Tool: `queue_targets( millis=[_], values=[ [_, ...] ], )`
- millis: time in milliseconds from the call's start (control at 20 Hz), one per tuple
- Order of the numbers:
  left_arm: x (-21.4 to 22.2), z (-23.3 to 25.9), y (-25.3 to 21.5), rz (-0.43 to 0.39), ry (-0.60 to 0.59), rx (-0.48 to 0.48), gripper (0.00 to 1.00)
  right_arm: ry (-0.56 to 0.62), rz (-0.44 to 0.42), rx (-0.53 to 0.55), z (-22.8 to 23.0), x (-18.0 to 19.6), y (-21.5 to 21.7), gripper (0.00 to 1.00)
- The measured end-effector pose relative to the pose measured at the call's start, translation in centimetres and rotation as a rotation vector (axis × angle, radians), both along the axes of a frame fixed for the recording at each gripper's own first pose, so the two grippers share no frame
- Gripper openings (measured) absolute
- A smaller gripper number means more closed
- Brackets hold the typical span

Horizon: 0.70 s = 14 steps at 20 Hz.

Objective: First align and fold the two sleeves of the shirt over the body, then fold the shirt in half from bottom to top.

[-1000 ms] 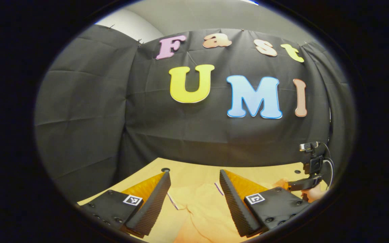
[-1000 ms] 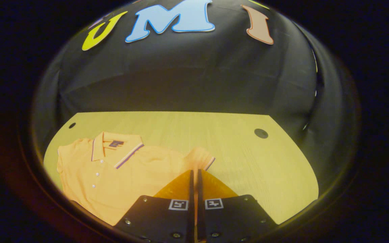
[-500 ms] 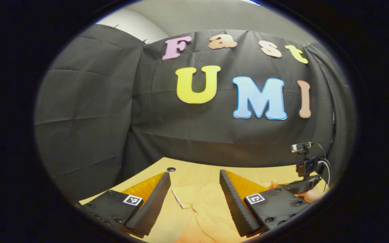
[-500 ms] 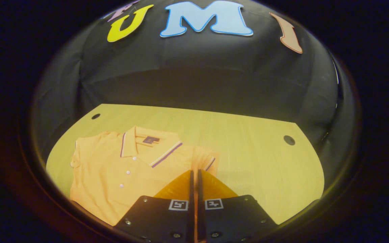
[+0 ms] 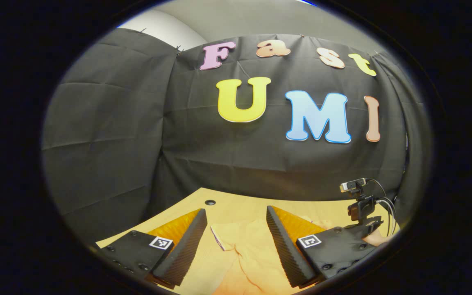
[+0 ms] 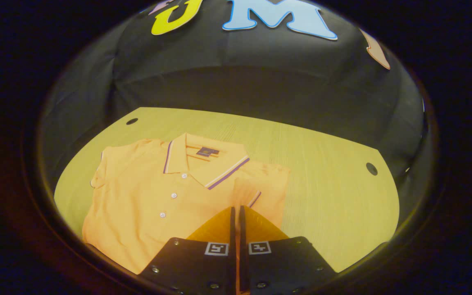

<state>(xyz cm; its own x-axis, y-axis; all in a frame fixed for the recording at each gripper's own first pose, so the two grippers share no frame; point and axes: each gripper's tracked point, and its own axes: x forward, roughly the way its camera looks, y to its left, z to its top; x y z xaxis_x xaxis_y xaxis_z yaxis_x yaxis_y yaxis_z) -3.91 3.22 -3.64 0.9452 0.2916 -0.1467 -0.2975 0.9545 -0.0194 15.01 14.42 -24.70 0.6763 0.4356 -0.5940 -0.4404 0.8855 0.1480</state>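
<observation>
An orange polo shirt (image 6: 150, 196) lies face up on a pale wood-grain table (image 6: 322, 184), its collar (image 6: 203, 164) trimmed with thin purple and white stripes and a row of small white buttons (image 6: 173, 195) running down the placket. In the right gripper view the right gripper (image 6: 236, 211) has its two fingers pressed together on the shirt's right sleeve (image 6: 246, 194), a sliver of orange cloth showing in the narrow slit between them; the sleeve is lifted and turned inward over the chest, its striped cuff edge just above the fingertips. The knit fabric looks soft and slightly matte, with gentle creases near the shoulder. Two round dark holes (image 6: 371, 168) pierce the tabletop near its far corners. In the left gripper view the left gripper (image 5: 236, 215) has its fingers (image 5: 184, 241) spread wide apart (their inner faces are finely ribbed, wedge-shaped), with the other sleeve (image 5: 236, 235) lying rumpled on the table between them, touched by neither. Farther off at the right of that view, the right gripper's body shows with a small camera (image 5: 352, 185) and looping cable on top, held by a hand (image 5: 377, 238).
</observation>
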Motion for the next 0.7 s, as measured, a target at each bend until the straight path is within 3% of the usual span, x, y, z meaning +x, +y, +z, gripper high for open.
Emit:
queue_targets(
  millis=[300, 450, 500, 550, 600, 650, 700],
  values=[
    [-0.3, -0.2, 0.5, 0.013, 0.013, 0.004, 0.94, 0.023, 0.043, -0.018, -0.7, -1.1, 1.3, 0.11],
    [0.0, -0.1, 0.6, 0.004, 0.005, 0.005, 0.94, 0.037, 0.018, 0.000, -0.1, -1.4, 1.5, 0.14],
    [0.0, -0.2, 0.7, 0.000, 0.002, 0.006, 0.94, 0.037, 0.011, 0.011, 0.1, -1.2, 1.7, 0.23],
    [0.2, -0.2, 0.7, -0.005, 0.000, 0.005, 0.94, 0.038, 0.009, 0.022, 0.3, -1.2, 2.0, 0.24],
    [0.3, -0.3, 0.7, -0.012, 0.002, 0.003, 0.94, 0.035, 0.001, 0.020, 0.5, -1.3, 1.9, 0.38],
    [0.3, -0.4, 0.7, -0.021, 0.006, -0.001, 0.94, 0.032, -0.005, 0.018, 0.8, -1.5, 1.7, 0.39],
    [0.4, -0.5, 0.5, -0.033, 0.008, -0.007, 0.94, 0.027, -0.008, 0.020, 1.4, -1.6, 1.6, 0.46]
  ],
)
